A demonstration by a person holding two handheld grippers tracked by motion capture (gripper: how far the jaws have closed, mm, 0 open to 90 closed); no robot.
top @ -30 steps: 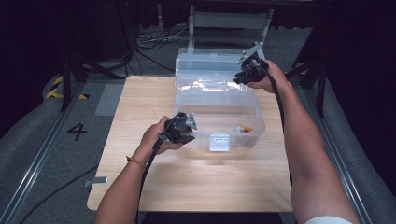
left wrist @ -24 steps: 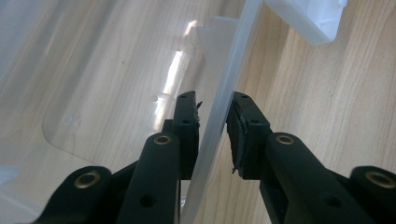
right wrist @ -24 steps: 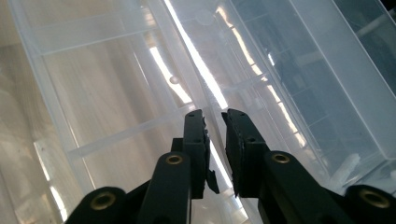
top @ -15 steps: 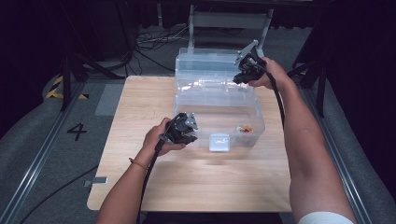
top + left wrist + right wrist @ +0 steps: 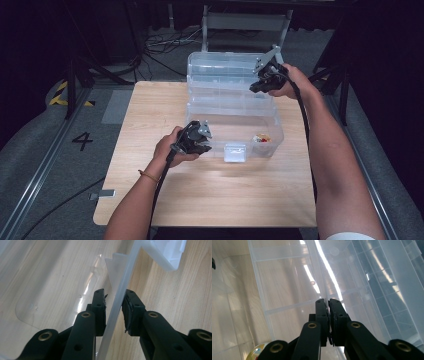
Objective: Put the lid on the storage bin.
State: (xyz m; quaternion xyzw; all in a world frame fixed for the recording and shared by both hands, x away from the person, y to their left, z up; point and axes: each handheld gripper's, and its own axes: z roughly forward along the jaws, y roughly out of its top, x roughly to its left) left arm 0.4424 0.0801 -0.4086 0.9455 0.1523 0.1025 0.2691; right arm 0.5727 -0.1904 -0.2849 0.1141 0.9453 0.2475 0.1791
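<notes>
A person at a wooden table (image 5: 150, 200) worked a clear plastic organizer box (image 5: 235, 125) with a gripper in each hand. The box sat at the far right of the table, its lid (image 5: 225, 67) standing open on the far side. The left gripper (image 5: 200, 142) straddled the near left wall of the box (image 5: 120, 302), its jaws set on either side of the thin plastic, at or just off its faces; whether the pads truly pressed could not be told. The right gripper (image 5: 260, 82) had just been closing and was pinched on the lid's right edge, pads nearly meeting with only the thin clear plastic between them.

The grip on so thin and slick an edge looked precarious: the lid could slip free and drop shut onto the left gripper sitting over the wall, or a pull on the lid could slide the light box if the left hold was loose.

The high view showed the front latch (image 5: 235, 152) and small coloured items (image 5: 261, 138) in the near right compartment. The left gripper view gave the wall between the jaws; the right gripper view (image 5: 328, 315) revealed the inner dividers (image 5: 287, 306).
</notes>
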